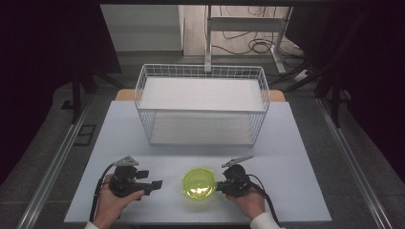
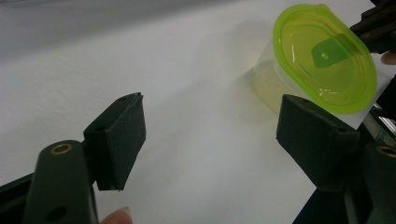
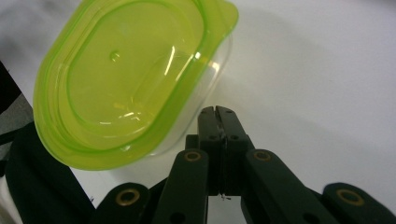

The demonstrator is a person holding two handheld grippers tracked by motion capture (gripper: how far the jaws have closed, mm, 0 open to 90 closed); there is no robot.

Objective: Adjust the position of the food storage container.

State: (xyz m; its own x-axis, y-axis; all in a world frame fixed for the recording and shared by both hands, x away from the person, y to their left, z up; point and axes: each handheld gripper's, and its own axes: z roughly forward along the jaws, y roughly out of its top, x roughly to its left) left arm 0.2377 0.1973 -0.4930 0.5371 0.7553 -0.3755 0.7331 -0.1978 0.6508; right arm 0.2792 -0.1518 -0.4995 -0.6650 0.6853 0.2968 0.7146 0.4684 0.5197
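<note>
Tub at the near edge of the table, between two hand-held grippers.

The clear tub with its green lid sits well in front of the wire basket, which stands at the far middle of the table with a white shelf inside. The right gripper, just right of the tub, has its jaws pressed together with nothing between them; its tip lies against the tub's side under the lid rim. The left gripper, left of the tub and apart from it, has its jaws spread wide around bare tabletop. Nothing lies between tub and basket. The table is plain white. Behind the basket are a grey floor, a desk frame and loose cables; dark curtains flank the table.
</note>
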